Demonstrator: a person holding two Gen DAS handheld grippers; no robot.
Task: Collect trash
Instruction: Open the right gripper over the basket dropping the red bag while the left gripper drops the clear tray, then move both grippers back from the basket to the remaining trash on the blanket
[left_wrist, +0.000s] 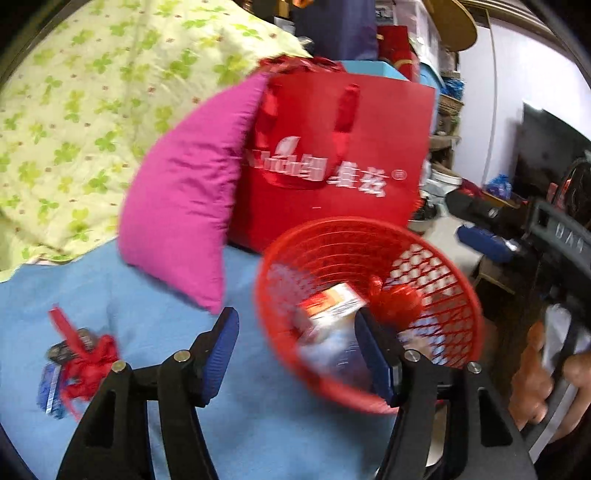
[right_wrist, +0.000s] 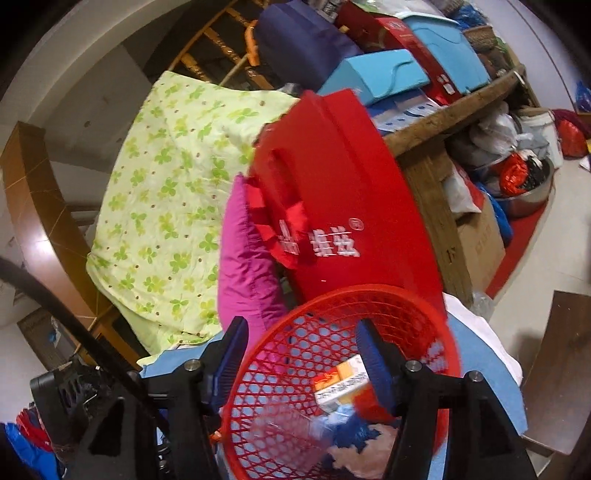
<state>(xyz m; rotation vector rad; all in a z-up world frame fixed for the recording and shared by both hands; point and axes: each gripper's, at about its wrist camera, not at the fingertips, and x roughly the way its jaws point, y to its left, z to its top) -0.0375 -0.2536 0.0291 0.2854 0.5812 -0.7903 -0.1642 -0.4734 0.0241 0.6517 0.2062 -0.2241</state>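
Observation:
A red mesh basket (left_wrist: 332, 243) stands on the blue sheet (left_wrist: 129, 306); it holds an orange-and-white carton (left_wrist: 332, 304), a red ribbon wad (left_wrist: 397, 302) and clear plastic. My left gripper (left_wrist: 299, 350) is open and empty at the basket's near rim. Loose trash lies at the left: a red ribbon tangle (left_wrist: 86, 363) with a blue wrapper (left_wrist: 50, 387). In the right wrist view my right gripper (right_wrist: 301, 363) is open, its jaws either side of the basket's rim (right_wrist: 280, 325), over the carton (right_wrist: 341, 384). My right gripper shows in the left wrist view (left_wrist: 484, 225).
A pink pillow (left_wrist: 184, 206) and a red gift bag (left_wrist: 332, 158) lean behind the basket, with a green-flowered quilt (left_wrist: 92, 110) at the left. Boxes (right_wrist: 376, 74) are stacked on a wooden shelf (right_wrist: 454, 110). Bags, a metal bowl (right_wrist: 524, 192) and a cardboard box (right_wrist: 476, 243) crowd the floor at the right.

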